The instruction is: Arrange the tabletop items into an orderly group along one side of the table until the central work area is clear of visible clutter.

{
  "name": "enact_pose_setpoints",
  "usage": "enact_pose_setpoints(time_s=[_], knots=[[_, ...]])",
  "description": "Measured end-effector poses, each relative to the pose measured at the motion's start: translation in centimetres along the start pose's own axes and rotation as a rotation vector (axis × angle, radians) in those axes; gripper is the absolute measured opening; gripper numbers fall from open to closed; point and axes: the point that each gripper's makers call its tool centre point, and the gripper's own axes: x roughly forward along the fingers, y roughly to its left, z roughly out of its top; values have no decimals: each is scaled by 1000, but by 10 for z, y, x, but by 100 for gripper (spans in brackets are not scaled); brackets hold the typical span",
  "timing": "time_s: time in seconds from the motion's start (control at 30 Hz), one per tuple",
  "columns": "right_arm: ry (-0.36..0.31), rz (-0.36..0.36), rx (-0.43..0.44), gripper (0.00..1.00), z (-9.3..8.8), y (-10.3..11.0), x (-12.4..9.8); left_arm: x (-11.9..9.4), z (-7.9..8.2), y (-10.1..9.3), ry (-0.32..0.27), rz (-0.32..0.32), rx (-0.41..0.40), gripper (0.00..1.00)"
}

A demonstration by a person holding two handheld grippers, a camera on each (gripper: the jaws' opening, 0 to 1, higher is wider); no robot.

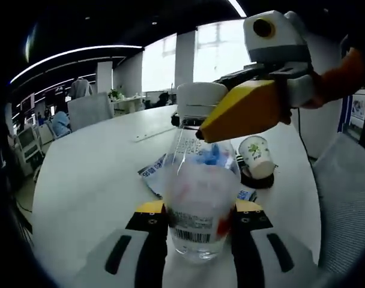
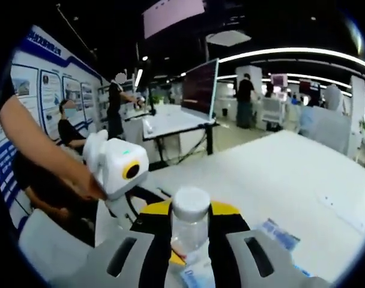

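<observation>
Upright clear bottle (image 1: 200, 192), white-capped, blue contents.

Dark monitor (image 2: 199, 87) on a far desk (image 2: 170, 123) (people, perhaps three, standing beyond)

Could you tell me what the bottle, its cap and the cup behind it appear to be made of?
Bottle: likely clear glossy plastic; the background shows through it. Cap: opaque white, probably plastic. Cup: looks like matte paper, white with a green print.
</observation>
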Motion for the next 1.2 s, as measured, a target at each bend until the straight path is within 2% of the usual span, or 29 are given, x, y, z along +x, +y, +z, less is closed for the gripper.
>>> enact_pose_setpoints(time_s=[0.2,0.5,0.73,0.97,1.2], knots=[[-9,5,-19,19,3,5,8,-6,-4,6,26,24,-16,40],[0,36,-4,20,6,18,24,-19,-13,14,61,77,-42,40],[-12,41,21,21,6,19,22,-23,-16,17,65,101,-46,39],[-29,35,53,27,4,14,16,-28,-20,19,78,117,-57,39],[-3,38,67,28,-8,13,14,-33,-27,18,103,125,-48,38]])
